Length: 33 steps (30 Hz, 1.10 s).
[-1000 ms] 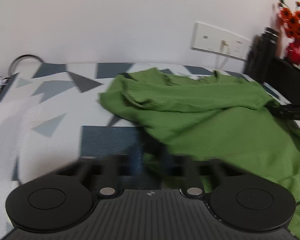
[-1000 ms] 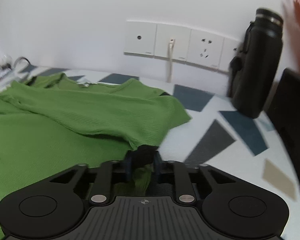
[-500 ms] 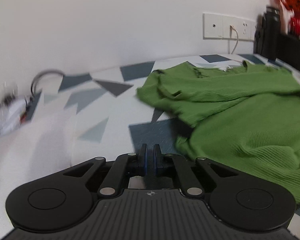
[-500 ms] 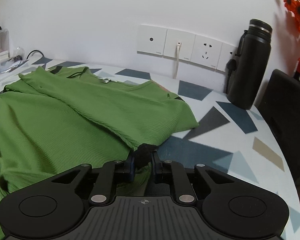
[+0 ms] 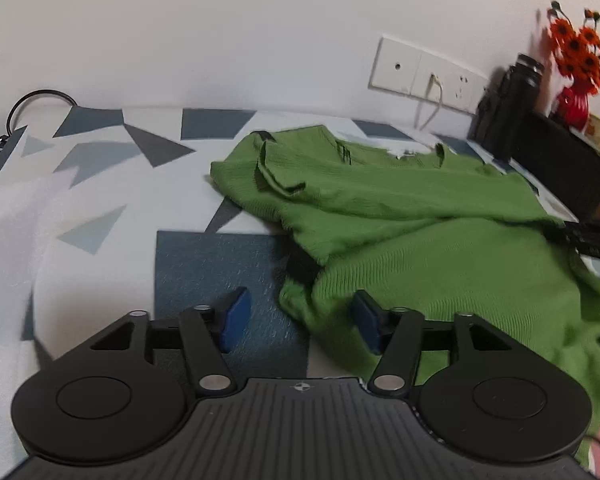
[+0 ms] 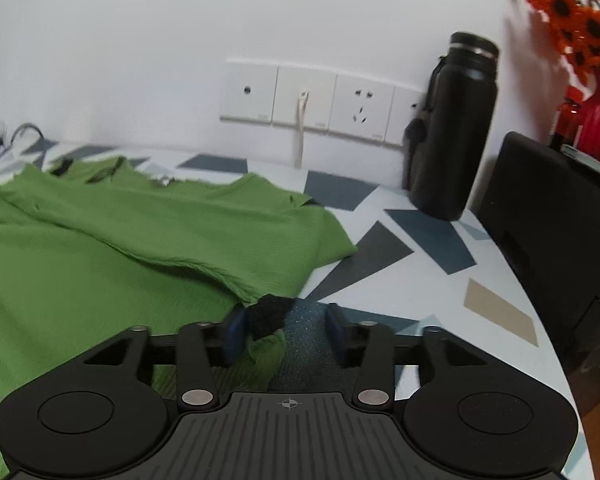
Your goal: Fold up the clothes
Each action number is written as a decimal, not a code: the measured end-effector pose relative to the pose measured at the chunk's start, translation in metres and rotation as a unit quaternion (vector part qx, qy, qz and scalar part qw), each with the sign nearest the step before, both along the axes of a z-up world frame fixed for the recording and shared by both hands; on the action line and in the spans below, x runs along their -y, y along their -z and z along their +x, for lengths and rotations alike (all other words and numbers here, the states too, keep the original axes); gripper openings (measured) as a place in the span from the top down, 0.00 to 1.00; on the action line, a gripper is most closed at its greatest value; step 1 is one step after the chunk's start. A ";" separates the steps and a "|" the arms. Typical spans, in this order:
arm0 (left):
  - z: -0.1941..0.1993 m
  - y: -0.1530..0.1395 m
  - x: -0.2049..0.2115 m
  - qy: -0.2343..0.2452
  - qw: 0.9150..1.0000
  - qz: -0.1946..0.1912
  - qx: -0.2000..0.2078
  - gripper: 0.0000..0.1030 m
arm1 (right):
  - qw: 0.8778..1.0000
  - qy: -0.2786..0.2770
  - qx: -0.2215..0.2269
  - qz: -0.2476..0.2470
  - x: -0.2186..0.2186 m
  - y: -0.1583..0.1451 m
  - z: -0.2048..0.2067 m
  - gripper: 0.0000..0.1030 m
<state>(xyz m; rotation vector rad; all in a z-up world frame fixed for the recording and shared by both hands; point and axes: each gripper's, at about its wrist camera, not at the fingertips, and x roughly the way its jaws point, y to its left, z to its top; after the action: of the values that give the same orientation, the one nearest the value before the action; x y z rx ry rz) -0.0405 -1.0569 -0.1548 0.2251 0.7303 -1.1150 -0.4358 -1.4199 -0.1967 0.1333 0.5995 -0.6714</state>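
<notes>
A green ribbed garment [image 5: 400, 216] with black trim lies rumpled on the patterned tabletop, its upper part folded over the lower. My left gripper [image 5: 298, 322] is open above the garment's left edge, a bunched green corner lying between its blue pads. In the right wrist view the same garment [image 6: 140, 232] spreads to the left. My right gripper [image 6: 286, 332] is open too, with a black-trimmed green corner [image 6: 270, 316] resting loose by its left pad. The right gripper's black body [image 5: 592, 236] shows at the garment's right edge in the left wrist view.
A white table with grey and blue triangles [image 6: 388, 248] carries everything. Wall sockets with a plugged cable [image 6: 300, 120] sit behind. A black flask [image 6: 456, 136], a black box [image 6: 552, 216] and a red vase of orange flowers [image 6: 596, 80] stand at the right. Cables [image 5: 40, 98] lie far left.
Both grippers have opened. The right one let go of the black-trimmed corner it was pinching. The left one swung back toward the garment and now straddles its left edge.
</notes>
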 end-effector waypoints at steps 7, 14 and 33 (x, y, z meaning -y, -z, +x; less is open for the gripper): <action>-0.010 -0.002 0.007 0.008 1.000 0.014 -0.001 0.33 | 0.997 -0.038 0.036 0.051 -0.019 -0.021 -0.034 0.51; -0.032 -0.008 -0.015 0.030 0.999 0.011 -0.037 0.33 | 0.992 -0.077 0.057 0.084 -0.049 -0.023 -0.055 0.48; -0.131 -0.002 -0.019 0.097 0.991 -0.006 -0.092 0.50 | 0.981 -0.131 0.079 0.116 -0.095 -0.014 -0.088 0.42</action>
<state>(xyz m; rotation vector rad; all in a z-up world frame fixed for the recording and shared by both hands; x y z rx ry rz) -0.1710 -1.0383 -0.1531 0.1875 0.8804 -1.3372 -0.5236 -1.3245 -0.1828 0.3168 0.5296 -0.3294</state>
